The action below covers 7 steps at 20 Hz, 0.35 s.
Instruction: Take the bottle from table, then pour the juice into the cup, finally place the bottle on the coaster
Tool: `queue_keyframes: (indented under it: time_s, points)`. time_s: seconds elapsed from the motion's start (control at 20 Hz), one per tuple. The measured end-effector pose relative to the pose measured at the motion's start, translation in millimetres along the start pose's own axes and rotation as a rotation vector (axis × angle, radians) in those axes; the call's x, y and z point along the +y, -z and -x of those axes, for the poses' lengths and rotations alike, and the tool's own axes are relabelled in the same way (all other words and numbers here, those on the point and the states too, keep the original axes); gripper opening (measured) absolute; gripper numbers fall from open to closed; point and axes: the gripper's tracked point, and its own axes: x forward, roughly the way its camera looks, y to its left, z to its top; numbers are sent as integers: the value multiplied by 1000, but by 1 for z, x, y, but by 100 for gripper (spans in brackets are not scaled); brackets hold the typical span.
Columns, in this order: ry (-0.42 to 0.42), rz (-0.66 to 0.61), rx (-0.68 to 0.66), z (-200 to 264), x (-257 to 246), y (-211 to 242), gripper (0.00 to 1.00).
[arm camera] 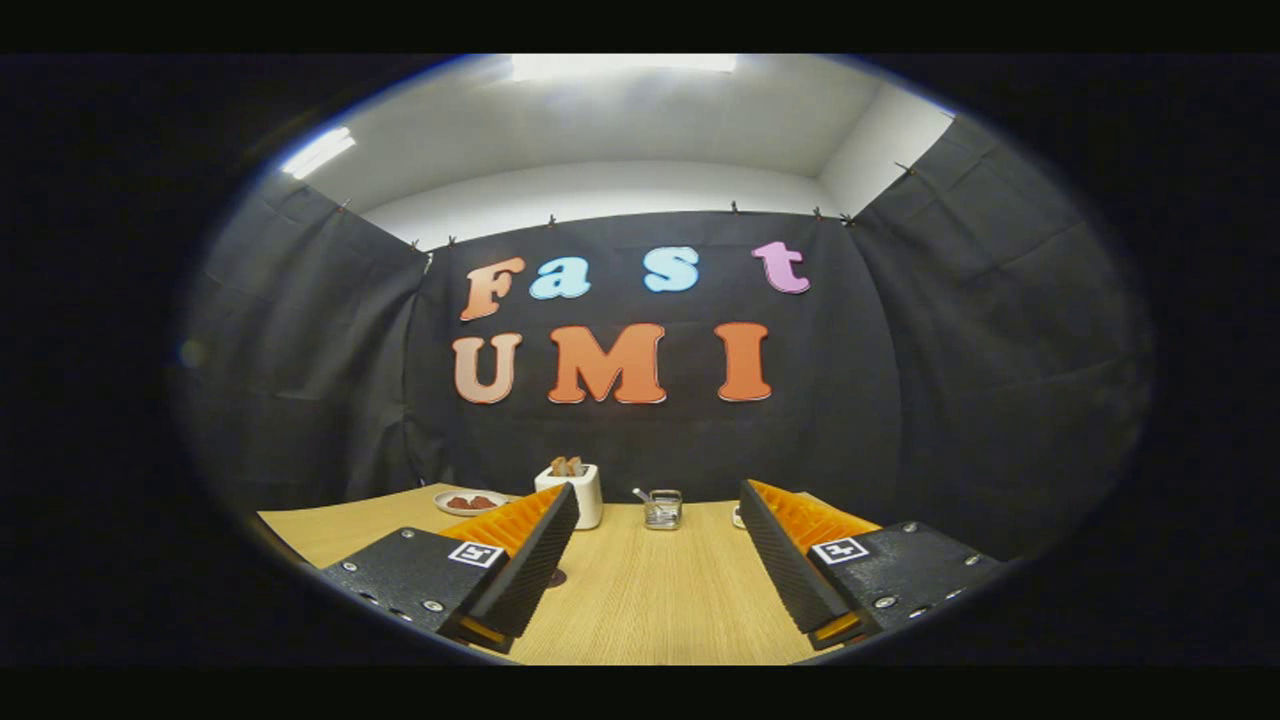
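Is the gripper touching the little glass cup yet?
Apart. In the gripper view, the open gripper holds nothing, and bare wooden table lies between its fingers and the glass cup far beyond them.

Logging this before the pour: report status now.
Gripper open, holding nothing. Glass cup beyond the fingers on the table. White toaster beside it. Path to cup unobstructed.

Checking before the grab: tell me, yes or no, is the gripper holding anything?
No: the gripper is open, its fingers spread wide with bare table between them.
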Motion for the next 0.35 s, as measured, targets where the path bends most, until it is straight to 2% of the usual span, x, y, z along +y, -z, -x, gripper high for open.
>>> queue_keyframes:
  time_s: [0.35]
  points:
    - [9, 10, -1, -2, 2, -2, 96]
